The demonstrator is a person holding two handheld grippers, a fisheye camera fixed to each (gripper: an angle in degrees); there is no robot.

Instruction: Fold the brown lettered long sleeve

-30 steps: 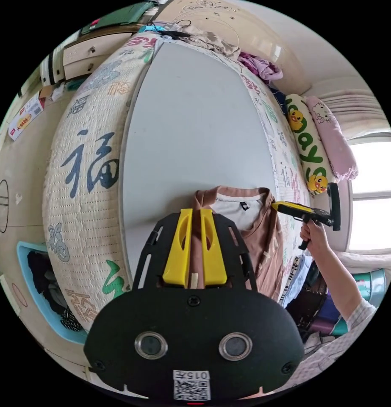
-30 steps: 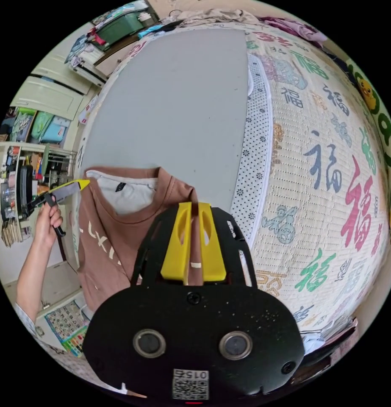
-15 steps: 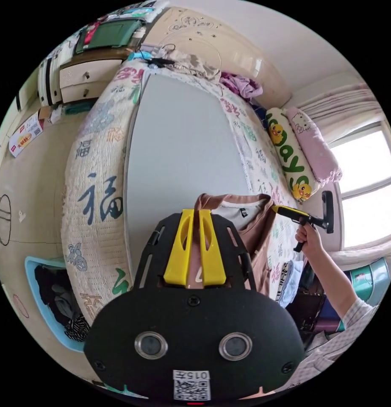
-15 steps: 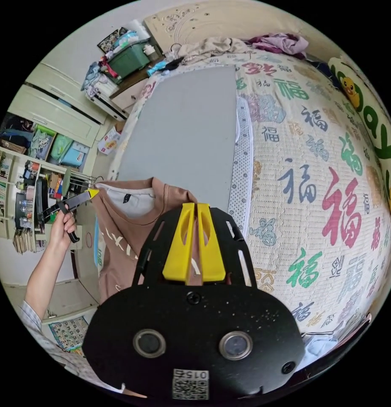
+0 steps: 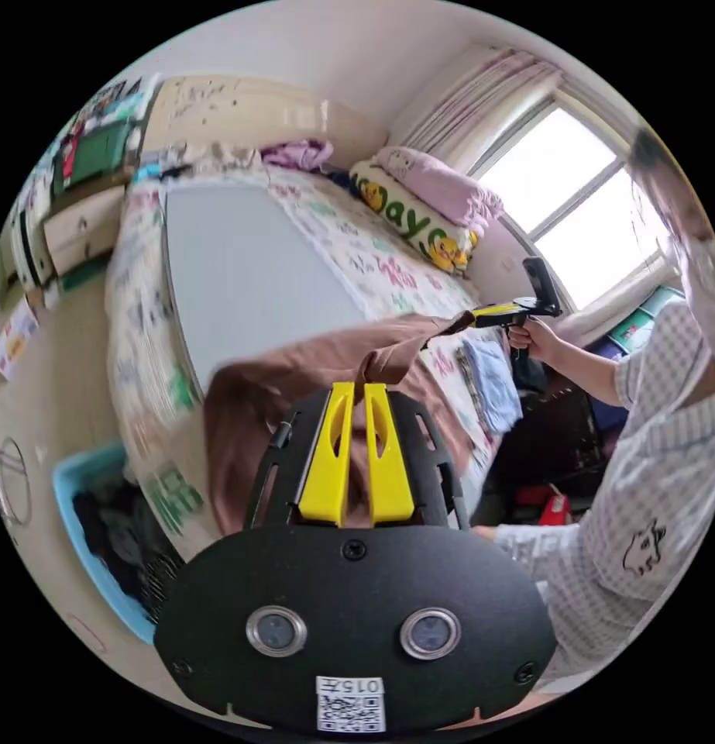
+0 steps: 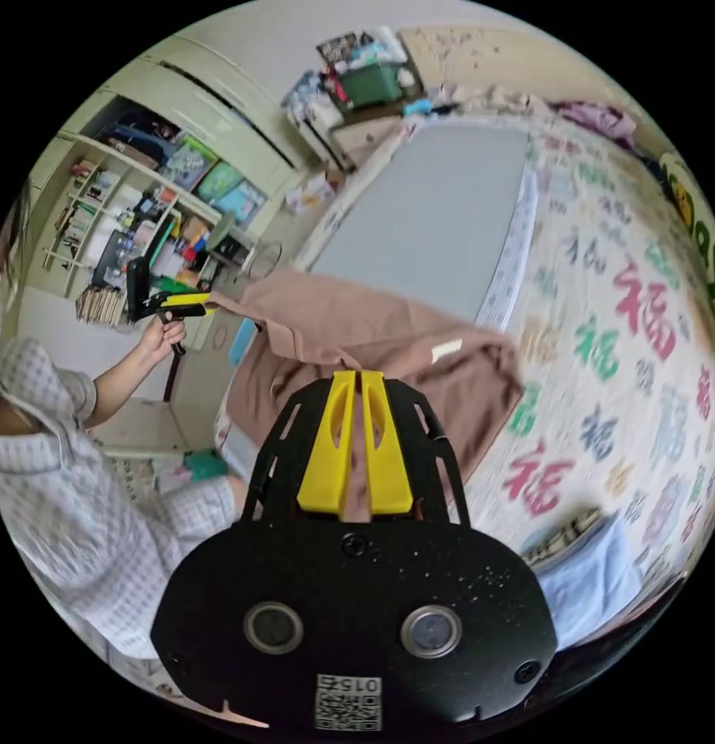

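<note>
Both hand-held grippers are pinching the brown shirt (image 5: 295,380): the left hand-held gripper (image 5: 356,449) and the right hand-held gripper (image 6: 355,442) are squeezed closed on cloth. The shirt is hanging between them above the bed (image 6: 605,325). If one pinch is slipping, it could be dropping crooked.

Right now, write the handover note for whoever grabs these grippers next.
Left gripper: shut on the brown shirt.
Right gripper: shut on the same shirt, at another point along its edge.
Shirt: held up between both grippers, billowing over the grey mat on the bed; motion-blurred.
Done: picked up by two points.
Left: lay it flat on the mat, then every fold.
</note>
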